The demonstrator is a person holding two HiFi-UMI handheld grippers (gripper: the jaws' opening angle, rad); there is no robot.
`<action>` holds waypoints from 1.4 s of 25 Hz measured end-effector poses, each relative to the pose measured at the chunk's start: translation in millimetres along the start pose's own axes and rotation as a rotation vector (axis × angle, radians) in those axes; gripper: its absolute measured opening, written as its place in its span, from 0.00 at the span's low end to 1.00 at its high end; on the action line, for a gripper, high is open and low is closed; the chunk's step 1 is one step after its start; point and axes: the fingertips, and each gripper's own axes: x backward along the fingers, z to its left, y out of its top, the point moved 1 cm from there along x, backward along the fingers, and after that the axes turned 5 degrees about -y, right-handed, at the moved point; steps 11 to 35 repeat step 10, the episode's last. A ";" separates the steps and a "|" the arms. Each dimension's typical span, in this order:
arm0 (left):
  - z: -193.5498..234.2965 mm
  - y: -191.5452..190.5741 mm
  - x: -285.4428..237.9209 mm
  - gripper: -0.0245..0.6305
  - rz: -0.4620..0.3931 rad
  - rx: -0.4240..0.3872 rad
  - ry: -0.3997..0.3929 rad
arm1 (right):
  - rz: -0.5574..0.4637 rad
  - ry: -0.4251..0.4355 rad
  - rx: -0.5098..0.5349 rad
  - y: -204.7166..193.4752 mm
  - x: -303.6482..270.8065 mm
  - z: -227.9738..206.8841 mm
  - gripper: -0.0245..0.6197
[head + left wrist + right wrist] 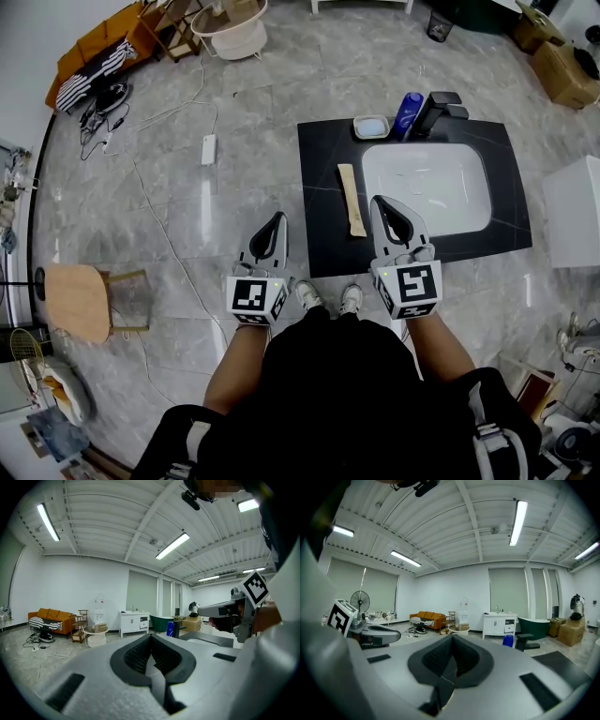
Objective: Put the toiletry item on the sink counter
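While toiletry item (352, 200) lies on counter (323, 164), right gripper (385, 206) hangs closed

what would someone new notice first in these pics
A black sink counter with a white basin fills the head view's centre right, a beige strip-like item lying left of the basin. Nearer the camera hang the left claw and right claw, both shut and empty.

head: overhead, down | gripper views: level, outward | shared: blue bottle (409, 112)

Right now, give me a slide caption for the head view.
Left tool and right tool shut, empty, near the counter; beige item lies left of the basin.
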 end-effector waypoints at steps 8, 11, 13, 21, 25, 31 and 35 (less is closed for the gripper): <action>8.6 26.0 4.8 0.05 -0.072 -0.014 0.037 | -0.115 -0.019 -0.032 34.7 5.6 -0.6 0.05; 9.5 30.7 5.0 0.05 -0.086 -0.012 0.041 | -0.138 -0.027 -0.018 39.9 5.5 -2.0 0.05; 9.5 30.7 5.0 0.05 -0.086 -0.012 0.041 | -0.138 -0.027 -0.018 39.9 5.5 -2.0 0.05; 9.5 30.7 5.0 0.05 -0.086 -0.012 0.041 | -0.138 -0.027 -0.018 39.9 5.5 -2.0 0.05; 9.5 30.7 5.0 0.05 -0.086 -0.012 0.041 | -0.138 -0.027 -0.018 39.9 5.5 -2.0 0.05; 9.5 30.7 5.0 0.05 -0.086 -0.012 0.041 | -0.138 -0.027 -0.018 39.9 5.5 -2.0 0.05; 9.5 30.7 5.0 0.05 -0.086 -0.012 0.041 | -0.138 -0.027 -0.018 39.9 5.5 -2.0 0.05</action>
